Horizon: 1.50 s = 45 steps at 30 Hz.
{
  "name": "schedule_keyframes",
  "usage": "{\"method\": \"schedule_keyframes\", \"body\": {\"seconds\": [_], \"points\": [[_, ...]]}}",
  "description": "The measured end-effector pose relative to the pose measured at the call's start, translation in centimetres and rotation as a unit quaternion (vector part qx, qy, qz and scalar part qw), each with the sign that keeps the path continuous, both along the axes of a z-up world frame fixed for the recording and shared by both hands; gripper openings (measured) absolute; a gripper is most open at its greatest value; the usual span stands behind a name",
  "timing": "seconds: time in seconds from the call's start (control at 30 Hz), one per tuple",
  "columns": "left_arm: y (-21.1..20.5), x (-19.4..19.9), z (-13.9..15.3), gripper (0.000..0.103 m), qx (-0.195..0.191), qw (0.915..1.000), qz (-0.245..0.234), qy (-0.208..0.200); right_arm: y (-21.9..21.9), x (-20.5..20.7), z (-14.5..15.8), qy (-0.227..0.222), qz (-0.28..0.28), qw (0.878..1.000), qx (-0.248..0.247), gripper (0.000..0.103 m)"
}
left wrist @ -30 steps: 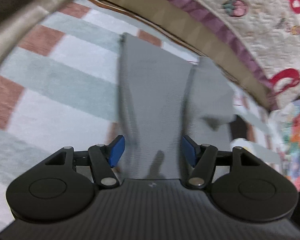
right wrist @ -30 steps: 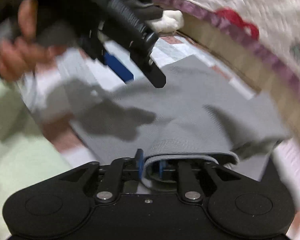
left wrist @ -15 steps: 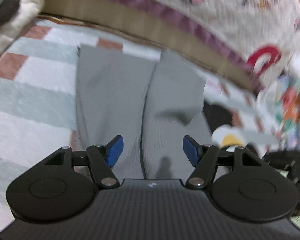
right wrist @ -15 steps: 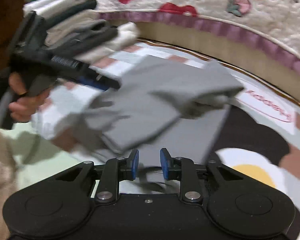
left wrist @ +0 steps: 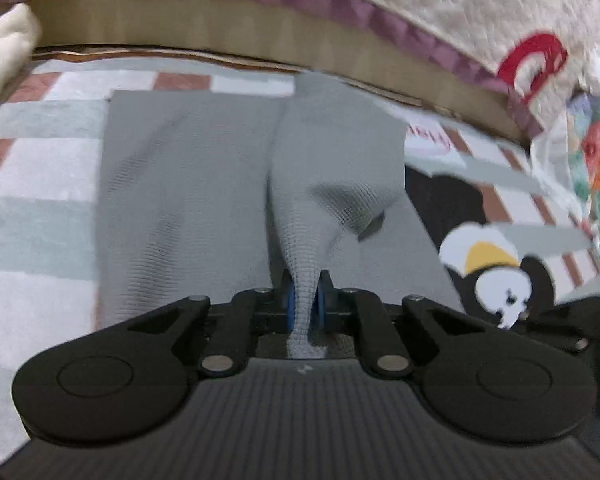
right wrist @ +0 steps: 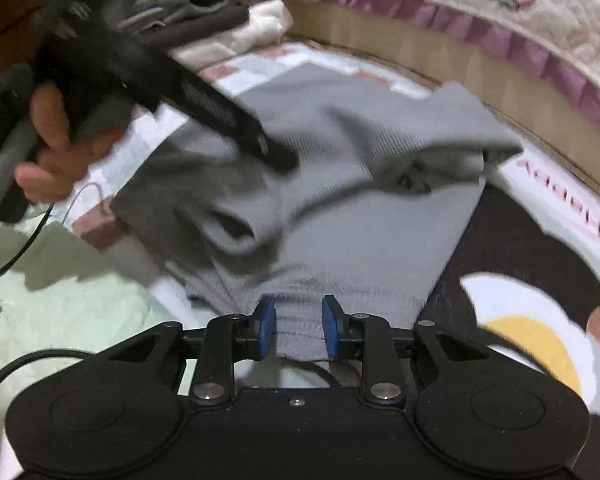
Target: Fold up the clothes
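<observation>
A grey knit garment point(left wrist: 188, 184) lies on a checked rug, partly folded over itself. My left gripper point(left wrist: 305, 304) is shut on a bunched fold of the garment and lifts it slightly. In the right wrist view the same garment point(right wrist: 364, 240) spreads ahead, with the left gripper point(right wrist: 276, 160) reaching in from the upper left, held by a hand. My right gripper point(right wrist: 296, 326) has its blue pads a little apart, with the garment's near edge lying between them.
The rug point(left wrist: 40, 168) has pink, white and pale green squares and a panda figure point(left wrist: 496, 272). A quilted bed edge with purple trim point(left wrist: 340, 16) runs along the back. Stacked folded clothes point(right wrist: 204, 20) sit at the far left. A cable point(right wrist: 28, 240) trails on the left.
My left gripper has closed on a fold of the grey garment. My right gripper has let go of the fabric and its pads have opened wider.
</observation>
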<state>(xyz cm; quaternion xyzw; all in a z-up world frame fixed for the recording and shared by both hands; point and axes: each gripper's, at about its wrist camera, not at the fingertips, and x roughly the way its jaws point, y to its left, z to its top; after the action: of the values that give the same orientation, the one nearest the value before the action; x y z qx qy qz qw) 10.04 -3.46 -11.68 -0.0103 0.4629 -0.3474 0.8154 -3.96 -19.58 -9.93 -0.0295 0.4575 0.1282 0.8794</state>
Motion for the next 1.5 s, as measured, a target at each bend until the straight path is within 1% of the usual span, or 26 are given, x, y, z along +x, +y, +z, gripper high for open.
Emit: {"method": "schedule_keyframes", "body": {"seconds": [0.1,0.17,0.2,0.3,0.37,0.4,0.47,0.5,0.53,0.57,0.6,0.63,0.7,0.77,0.87,0.97,1.0,1.03,1.07,1.17,1.2,1.3,1.37,1.4,1.47,1.5], "points": [[1.6,0.2,0.2,0.01,-0.017,0.9983,0.03,0.046,-0.3,-0.1,0.0,0.013,0.008,1.0,0.0,0.031],[1.8,0.6,-1.4,0.016,0.022,0.996,0.049,0.071,-0.1,-0.2,0.0,0.018,0.012,1.0,-0.005,0.032],[1.8,0.8,-1.8,0.019,0.034,0.9957,0.052,0.069,0.0,-0.2,0.0,0.022,0.015,1.0,-0.01,0.032],[2.1,0.9,-1.0,0.023,0.042,0.9968,0.051,0.046,0.5,-0.1,0.3,0.046,0.03,0.998,-0.031,0.035],[2.3,0.8,-0.5,0.031,0.052,0.9972,0.047,0.026,0.8,0.2,0.7,0.087,0.043,0.994,-0.049,0.034],[2.4,0.8,-0.2,0.031,0.057,0.9973,0.045,0.015,0.9,0.3,1.3,0.095,0.043,0.993,-0.058,0.032],[3.0,0.7,0.1,0.031,0.043,0.9981,0.039,0.02,0.1,0.3,4.2,0.042,0.004,0.998,-0.035,0.032],[2.7,0.2,0.6,0.031,0.04,0.9989,0.024,0.009,-0.6,0.4,5.7,0.014,-0.018,1.0,0.002,0.032],[2.5,-0.4,1.0,0.033,0.037,0.9993,0.01,-0.002,-1.4,0.8,6.8,-0.01,-0.037,0.998,0.058,0.031],[2.2,-0.9,1.5,0.046,0.033,0.9993,-0.005,-0.013,-1.8,1.3,7.2,-0.025,-0.041,0.995,0.085,0.031],[2.0,-1.5,2.0,0.053,0.03,0.9991,-0.02,-0.024,-1.8,1.8,7.2,-0.036,-0.038,0.994,0.092,0.031],[1.7,-2.0,2.5,0.06,0.026,0.9984,-0.035,-0.035,-1.5,2.4,6.6,-0.035,-0.029,0.996,0.076,0.031],[1.2,-3.1,3.5,0.063,0.02,0.996,-0.065,-0.058,-0.5,3.1,4.0,-0.015,-0.016,1.0,0.019,0.031],[0.7,-4.2,4.3,0.065,0.016,0.9924,-0.094,-0.079,-0.2,3.1,1.4,0.011,-0.014,1.0,0.002,0.032],[-1.3,-5.4,2.4,0.065,0.084,0.9853,-0.108,-0.102,-0.1,2.1,-0.5,0.024,-0.025,0.999,0.01,0.034],[-2.8,-6.0,0.4,0.065,0.153,0.9729,-0.105,-0.138,0.2,0.9,-0.5,0.02,-0.023,1.0,0.003,0.036],[-2.9,-6.1,0.3,0.066,0.157,0.969,-0.104,-0.16,0.3,0.7,-0.5,0.021,-0.015,1.0,-0.004,0.036],[-3.0,-6.0,0.5,0.067,0.154,0.9686,-0.104,-0.165,0.4,0.7,-0.5,0.022,-0.006,1.0,-0.012,0.036],[-3.1,-5.9,0.7,0.069,0.15,0.9686,-0.104,-0.169,0.5,0.5,-0.5,0.02,-0.003,1.0,-0.017,0.037],[-2.7,-5.4,0.9,0.077,0.12,0.978,-0.096,-0.141,0.6,0.3,-0.6,0.013,-0.006,1.0,-0.017,0.04],[-2.8,-5.4,0.6,0.077,0.127,0.9772,-0.098,-0.139,0.7,0.3,-0.7,0.01,-0.007,1.0,-0.017,0.04],[-3.3,-6.1,-0.5,0.077,0.163,0.9664,-0.113,-0.164,0.8,0.2,-0.7,0.004,-0.011,1.0,-0.016,0.04],[-3.3,-6.6,0.0,0.077,0.16,0.9616,-0.126,-0.184,0.7,0.2,-0.8,0.003,-0.012,1.0,-0.014,0.04],[-3.3,-6.7,0.3,0.077,0.152,0.9626,-0.13,-0.183,0.7,0.2,-0.8,0.003,-0.012,1.0,-0.013,0.04],[-3.5,-6.4,0.5,0.083,0.139,0.969,-0.121,-0.165,0.8,0.1,-0.8,-0.001,-0.011,1.0,-0.015,0.04],[-3.6,-6.4,0.3,0.083,0.143,0.9696,-0.12,-0.159,0.8,0.0,-0.8,-0.002,-0.011,1.0,-0.016,0.04]]}}
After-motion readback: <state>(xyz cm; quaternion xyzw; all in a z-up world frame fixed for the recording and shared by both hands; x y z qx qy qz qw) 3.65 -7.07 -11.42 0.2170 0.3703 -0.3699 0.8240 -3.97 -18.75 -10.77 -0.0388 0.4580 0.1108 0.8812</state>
